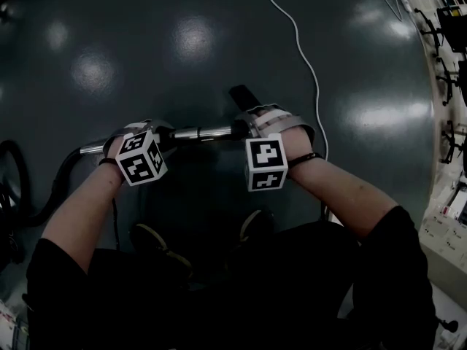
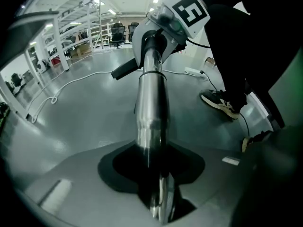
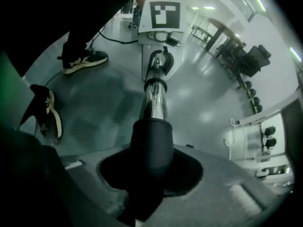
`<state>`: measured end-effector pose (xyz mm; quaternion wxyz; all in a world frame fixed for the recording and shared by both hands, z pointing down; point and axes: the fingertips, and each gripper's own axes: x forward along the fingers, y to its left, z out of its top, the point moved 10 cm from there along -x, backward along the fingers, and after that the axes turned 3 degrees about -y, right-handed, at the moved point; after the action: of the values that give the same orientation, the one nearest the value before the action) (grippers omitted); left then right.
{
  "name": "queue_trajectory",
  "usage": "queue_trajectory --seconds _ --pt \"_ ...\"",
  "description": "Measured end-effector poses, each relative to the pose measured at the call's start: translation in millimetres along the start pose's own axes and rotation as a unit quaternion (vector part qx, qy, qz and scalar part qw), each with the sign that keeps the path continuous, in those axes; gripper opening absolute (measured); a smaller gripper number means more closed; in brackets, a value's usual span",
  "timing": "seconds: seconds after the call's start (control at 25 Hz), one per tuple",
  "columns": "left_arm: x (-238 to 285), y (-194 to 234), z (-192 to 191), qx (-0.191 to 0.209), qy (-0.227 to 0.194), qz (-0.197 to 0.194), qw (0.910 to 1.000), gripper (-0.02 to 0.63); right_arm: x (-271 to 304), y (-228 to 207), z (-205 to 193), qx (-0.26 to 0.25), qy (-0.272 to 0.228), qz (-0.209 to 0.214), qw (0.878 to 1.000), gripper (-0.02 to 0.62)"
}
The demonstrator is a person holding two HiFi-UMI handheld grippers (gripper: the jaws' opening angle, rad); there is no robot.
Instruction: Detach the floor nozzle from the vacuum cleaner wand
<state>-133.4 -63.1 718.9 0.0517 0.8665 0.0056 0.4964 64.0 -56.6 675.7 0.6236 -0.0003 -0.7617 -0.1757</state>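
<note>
Big dark grey floor [image 1: 219, 42], glossy, ceiling lights reflecting off it. The person stands over it w/ both forearms reaching down, a gripper in each hand. A thick black hose [image 1: 57, 184] curves off to the person's left and runs up into the wand.

The wand [image 1: 201, 133] is a chrome tube, held approx level across the person's front, clear of the floor and spanning between the 2 grippers.

L gripper [image 1: 149, 141] is clamped round the bare chrome part near the hose end. In its own view the tube runs straight through the jaws, pads tight on either side. Its marker cube [image 1: 142, 159] faces up.

R gripper [image 1: 255, 126] is clenched on the black collar [image 3: 151, 141] at the wand's other end, and that collar fills the gap between its jaws. Its cube [image 1: 265, 163] sits just below.

The floor nozzle part [image 1: 241, 95], black and short, juts out just beyond the R gripper, pointing away from the person. Can't tell if it's seated on the tube or loose, as the grip covers the joint.

A white cable [image 1: 303, 49] snakes over the floor past the R hand. There are 2 dark shoes w/ pale soles [image 1: 157, 240] directly under the wand.
</note>
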Motion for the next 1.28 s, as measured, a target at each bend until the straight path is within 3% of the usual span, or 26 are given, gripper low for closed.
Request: queue_trajectory --seconds 0.08,0.12,0.2,0.24,0.32,0.4,0.48,0.6,0.76,0.8,0.84,0.88,0.96,1.04,1.08,1.12,1.2,1.28 --pt "0 -1 0 0.001 0.001 0.0 1.0 0.149 1 3 0 -0.013 0.007 -0.022 1.0 0.112" --pt "0 -1 0 0.002 0.002 0.001 1.0 0.149 2 4 0 -0.004 0.007 -0.014 1.0 0.112" --pt "3 -4 0 0.006 0.003 0.002 1.0 0.149 3 3 -3 0.056 -0.01 0.05 0.997 0.112" --pt "4 -5 1 0.009 0.005 0.002 0.9999 0.148 3 1 -5 0.102 -0.025 0.098 0.99 0.112" --pt "8 -11 1 0.013 0.008 -0.001 0.9999 0.149 3 -2 -9 0.185 -0.055 0.197 0.961 0.112" --pt "10 -15 1 0.016 0.011 -0.004 0.9998 0.147 3 -3 -14 0.234 -0.075 0.261 0.934 0.112" --pt "10 -15 1 0.017 0.011 -0.006 0.9998 0.147 5 -4 -18 0.262 -0.08 0.293 0.916 0.112" --pt "11 -15 0 0.017 0.012 -0.009 0.9997 0.147 10 -5 -22 0.28 -0.083 0.321 0.901 0.112" --pt "13 -17 3 0.022 0.012 -0.015 0.9996 0.147 15 -4 -28 0.313 -0.083 0.393 0.861 0.112" --pt "13 -16 3 0.022 0.011 -0.015 0.9996 0.147 14 -5 -29 0.315 -0.084 0.399 0.857 0.112" --pt "13 -16 4 0.021 0.01 -0.013 0.9996 0.147 13 -6 -29 0.311 -0.087 0.394 0.861 0.112" --pt "12 -15 4 0.019 0.01 -0.011 0.9997 0.147 11 -7 -27 0.3 -0.09 0.374 0.873 0.112" --pt "11 -12 3 0.017 0.008 -0.007 0.9998 0.149 4 -7 -20 0.259 -0.094 0.294 0.915 0.112" --pt "11 -10 2 0.016 0.006 -0.009 0.9998 0.149 -1 2 -15 0.186 -0.076 0.177 0.964 0.112" --pt "11 -11 2 0.016 0.006 -0.01 0.9998 0.147 -1 10 -14 0.139 -0.06 0.116 0.982 0.112" --pt "12 -11 2 0.016 0.007 -0.011 0.9998 0.148 1 18 -16 0.091 -0.041 0.059 0.993 0.112" --pt "14 -10 -1 0.014 0.01 -0.009 0.9998 0.149 5 28 -25 0.011 -0.01 -0.025 1.0 0.112" --pt "15 -6 -5 0.011 0.015 -0.003 0.9998 0.149 5 28 -35 0.003 -0.021 -0.047 0.999 0.112"
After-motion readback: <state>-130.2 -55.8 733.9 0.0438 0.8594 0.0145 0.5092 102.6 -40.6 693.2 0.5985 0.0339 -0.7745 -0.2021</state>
